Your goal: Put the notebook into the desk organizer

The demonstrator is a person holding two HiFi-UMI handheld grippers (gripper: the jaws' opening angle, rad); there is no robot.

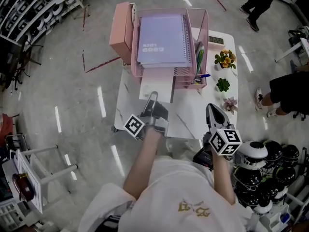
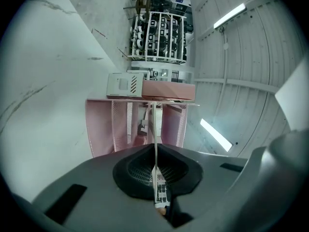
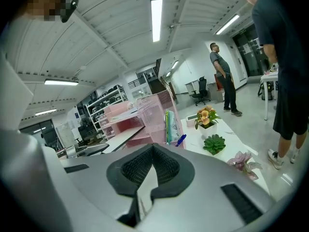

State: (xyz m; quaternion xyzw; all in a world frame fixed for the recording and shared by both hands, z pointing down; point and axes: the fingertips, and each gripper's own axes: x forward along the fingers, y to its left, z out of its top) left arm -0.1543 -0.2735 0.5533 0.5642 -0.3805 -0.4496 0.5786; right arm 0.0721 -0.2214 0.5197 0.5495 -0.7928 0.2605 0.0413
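Broadly, a white marble-patterned table (image 1: 193,120) stretches ahead of both grippers. Straight beyond the left gripper (image 1: 153,98) stands a pink wire-mesh desk organizer (image 1: 205,33), with a lavender spiral-bound notebook (image 1: 161,40) lying flat on its top tray. A thin pale pinkish-white notebook (image 1: 157,86) lies lower. Its far end sits in the organizer's lower tray, beneath the lavender one, and its near end sticks out toward the left gripper, whose jaws are clamped on that near edge. The sheet shows edge-on between the pads. The right gripper (image 1: 213,109) hangs over the table's near part, beside the left one, its jaws drawn together on nothing. Ahead of it stand an orange-flowered potted plant (image 1: 225,58), a green succulent (image 1: 222,84) and a pinkish succulent (image 1: 230,104). Coloured pens (image 1: 199,62) stand in the organizer's side compartment, ahead and left of the right gripper.
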